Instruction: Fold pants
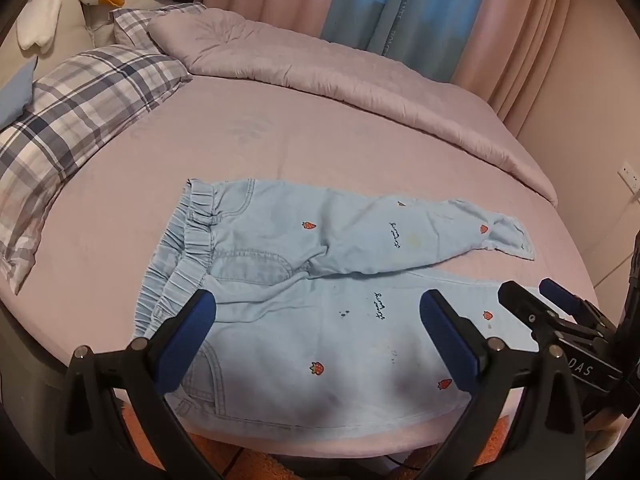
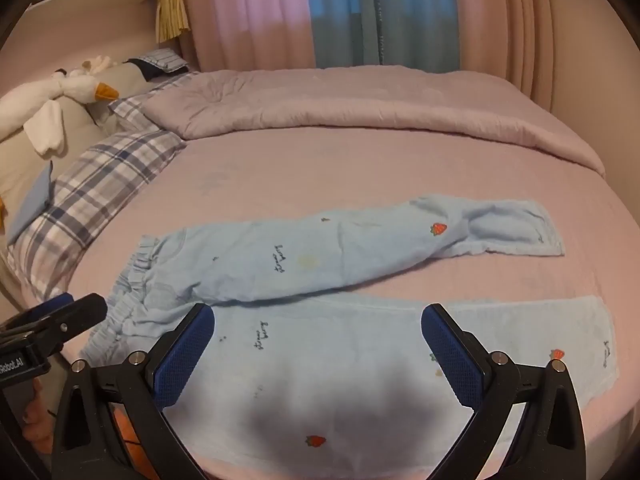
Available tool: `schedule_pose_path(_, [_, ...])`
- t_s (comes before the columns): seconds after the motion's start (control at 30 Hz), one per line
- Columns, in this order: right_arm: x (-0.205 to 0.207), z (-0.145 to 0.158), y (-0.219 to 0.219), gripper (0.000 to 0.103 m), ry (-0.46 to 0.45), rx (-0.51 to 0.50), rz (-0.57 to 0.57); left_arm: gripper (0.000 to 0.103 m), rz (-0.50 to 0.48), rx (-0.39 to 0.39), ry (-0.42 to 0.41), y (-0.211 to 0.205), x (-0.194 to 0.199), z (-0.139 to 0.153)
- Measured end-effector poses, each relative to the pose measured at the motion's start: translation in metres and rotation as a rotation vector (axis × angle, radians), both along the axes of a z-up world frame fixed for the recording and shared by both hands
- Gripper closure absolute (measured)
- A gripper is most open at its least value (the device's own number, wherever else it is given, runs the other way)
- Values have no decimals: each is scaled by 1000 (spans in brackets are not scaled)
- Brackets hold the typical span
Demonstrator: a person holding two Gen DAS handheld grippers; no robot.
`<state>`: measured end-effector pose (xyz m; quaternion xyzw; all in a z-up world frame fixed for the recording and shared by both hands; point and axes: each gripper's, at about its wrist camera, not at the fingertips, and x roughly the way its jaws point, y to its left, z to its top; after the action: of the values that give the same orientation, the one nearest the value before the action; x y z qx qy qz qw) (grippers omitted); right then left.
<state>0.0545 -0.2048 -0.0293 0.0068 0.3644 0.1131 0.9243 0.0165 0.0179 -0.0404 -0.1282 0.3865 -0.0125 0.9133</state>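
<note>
Light blue pants [image 1: 280, 240] with small strawberry prints lie flat on the pink bed sheet [image 1: 280, 132]. The elastic waistband [image 1: 192, 224] is at the left and both legs run to the right, spread apart. My left gripper [image 1: 318, 300] hovers open over the near leg by the hip, nothing between its blue pads. My right gripper [image 2: 318, 316] hovers open over the near leg [image 2: 340, 344] further toward the cuff [image 2: 596, 344], also empty. Each view shows the other gripper at its edge: the right gripper [image 1: 536, 296] and the left gripper [image 2: 76, 312].
Plaid pillows [image 1: 80, 112] lie at the left and a folded lilac duvet [image 1: 360, 80] runs along the far side. A plush goose [image 2: 60, 88] rests on the headboard. Curtains [image 2: 340, 12] hang behind. The bed's near edge [image 1: 320, 440] lies just below the pants.
</note>
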Motion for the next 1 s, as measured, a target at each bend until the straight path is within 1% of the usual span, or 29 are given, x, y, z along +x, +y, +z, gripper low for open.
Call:
schedule_pose_path(0.2, [-3, -2, -6, 0, 16, 12, -6, 2, -17, 34, 6, -8, -1, -5])
schedule_pose_path(0.33, [-6, 0, -11, 0, 27, 37, -4, 2, -28, 10, 13, -9, -3, -6])
schedule_pose_path(0.37, [-6, -1, -11, 0, -4, 27, -7, 2, -28, 5, 13, -10, -3, -7])
schedule_pose_path(0.43, [-5, -3, -16, 0, 12, 39, -7, 2, -30, -2, 11, -11, -4, -7])
schedule_pose_path(0.57, [-5, -8, -16, 0, 20, 38, -7, 2, -25, 11, 7, -13, -6, -9])
schedule_pose_path(0.63, [-6, -4, -17, 0, 15, 103, 0, 2, -25, 9, 10, -12, -7, -10])
schedule_pose_path(0.67, [-7, -4, -17, 0, 17, 104, 0, 2, -28, 4, 15, -11, -7, -10])
schedule_pose_path(0.7, [-7, -5, -17, 0, 13, 74, -2, 2, -29, 0, 19, -10, -7, -11])
schedule_pose_path(0.8, [-7, -4, -17, 0, 4, 49, -9, 3, -35, -13, 27, -9, -7, -10])
schedule_pose_path(0.93, [-8, -7, -17, 0, 3, 42, -17, 3, -58, -52, 27, -9, -7, -8])
schedule_pose_path(1.0, [-8, -7, -17, 0, 9, 48, -15, 3, -68, -56, 25, -12, -7, -6])
